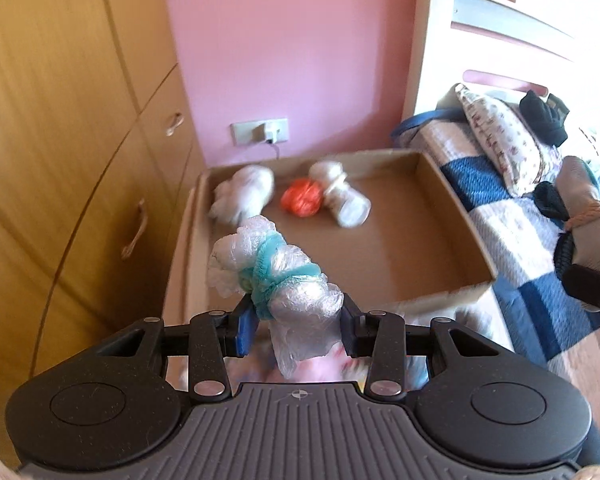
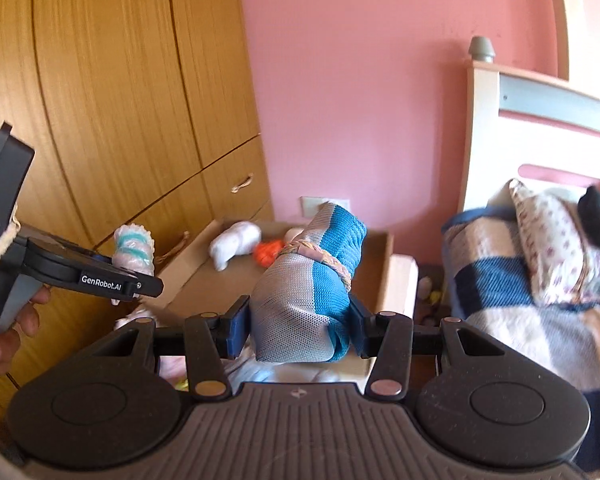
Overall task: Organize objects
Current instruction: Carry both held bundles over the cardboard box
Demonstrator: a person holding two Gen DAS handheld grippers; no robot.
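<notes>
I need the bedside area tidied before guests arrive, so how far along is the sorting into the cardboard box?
Three bundles already lie in the cardboard box: a white bundle, an orange one and a tied white roll. In hand: the left gripper holds a plastic bundle, the right gripper a grey-blue roll. Both remain to be dropped in.

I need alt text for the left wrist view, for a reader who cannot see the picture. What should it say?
The left gripper holds a clear plastic bundle tied with a teal band in front of an open cardboard box. In the box lie two white bundles and an orange one. A bed with a patchwork quilt stands to the right.
</notes>
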